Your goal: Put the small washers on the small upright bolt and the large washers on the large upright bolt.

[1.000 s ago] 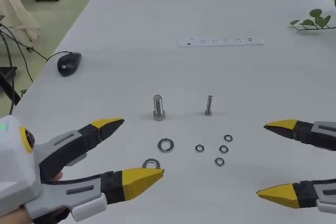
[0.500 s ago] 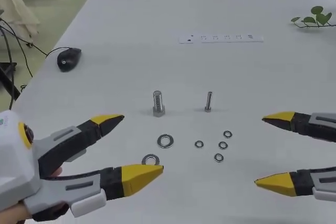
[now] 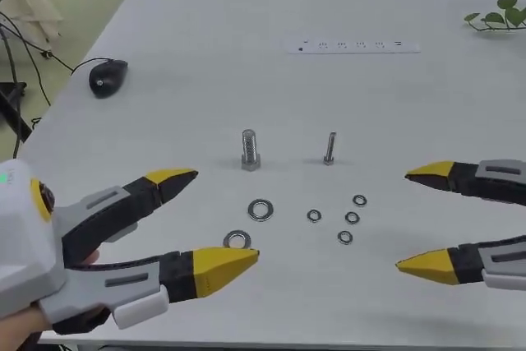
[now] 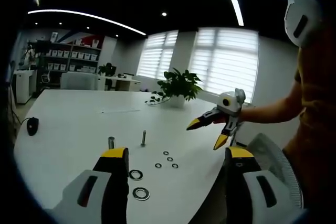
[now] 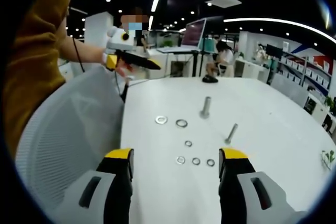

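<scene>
one washer half hidden, seemingly by left claw

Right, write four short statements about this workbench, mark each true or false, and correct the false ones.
1. The large bolt and small bolt both stand upright, bare of washers. True.
2. Four small washers lie on the table. True.
3. The left tool grips a large washer. False: the left tool is open, and both large washers lie on the table.
4. The computer mouse lies right of the bolts. False: the computer mouse lies to their left in the head view.
</scene>
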Motion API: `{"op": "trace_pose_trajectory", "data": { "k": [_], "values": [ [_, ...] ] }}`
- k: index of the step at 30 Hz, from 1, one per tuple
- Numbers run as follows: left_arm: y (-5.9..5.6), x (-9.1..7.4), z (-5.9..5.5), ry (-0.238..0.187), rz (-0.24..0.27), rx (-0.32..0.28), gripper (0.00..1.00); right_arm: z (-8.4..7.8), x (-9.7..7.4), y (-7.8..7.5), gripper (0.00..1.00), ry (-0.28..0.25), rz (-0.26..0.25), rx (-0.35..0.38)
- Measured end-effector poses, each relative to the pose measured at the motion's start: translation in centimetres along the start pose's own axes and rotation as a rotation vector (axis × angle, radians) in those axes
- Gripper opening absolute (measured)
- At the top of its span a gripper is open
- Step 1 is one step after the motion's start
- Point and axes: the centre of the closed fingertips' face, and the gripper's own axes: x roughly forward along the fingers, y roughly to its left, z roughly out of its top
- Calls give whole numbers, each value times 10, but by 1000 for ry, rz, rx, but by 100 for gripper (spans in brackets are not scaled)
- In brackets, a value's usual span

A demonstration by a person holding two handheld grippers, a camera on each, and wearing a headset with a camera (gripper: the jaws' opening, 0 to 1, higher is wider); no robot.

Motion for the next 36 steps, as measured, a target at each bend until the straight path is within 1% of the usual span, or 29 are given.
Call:
{"op": "trace_pose_trajectory", "data": {
  "k": [2, 6, 10, 13, 19, 20, 24, 27, 29, 30, 35, 36],
  "values": [
    [0, 0, 0, -1, 0, -1, 74, 0, 1, -2, 66, 8, 6, -4],
    [1, 1, 2, -9, 3, -6, 74, -3, 5, -7, 64, 42, 20, -20],
    [1, 1, 1, -9, 6, -9, 74, -4, 9, -10, 61, 60, 48, -40],
    [0, 1, 1, -11, 9, -11, 74, -7, 14, -14, 61, 94, 71, -64],
    [0, 0, 2, -14, 15, -17, 74, -10, 21, -20, 59, 143, 120, -108],
    [0, 0, 3, -17, 18, -17, 74, -13, 23, -21, 59, 161, 129, -117],
    [0, 1, 3, -20, 22, -21, 74, -16, 27, -24, 58, 190, 157, -144],
    [0, 2, 2, -13, 24, -22, 74, -19, 30, -28, 58, 213, 179, -177],
    [0, 3, 3, -17, 27, -21, 74, -21, 31, -31, 57, 235, 190, -191],
    [0, 3, 3, -20, 27, -22, 74, -22, 32, -32, 57, 238, 194, -198],
    [0, 4, 4, -22, 31, -21, 74, -31, 35, -38, 57, 301, 230, -242],
    [0, 4, 4, -20, 31, -20, 73, -34, 36, -39, 56, 319, 246, -254]
  ]
}}
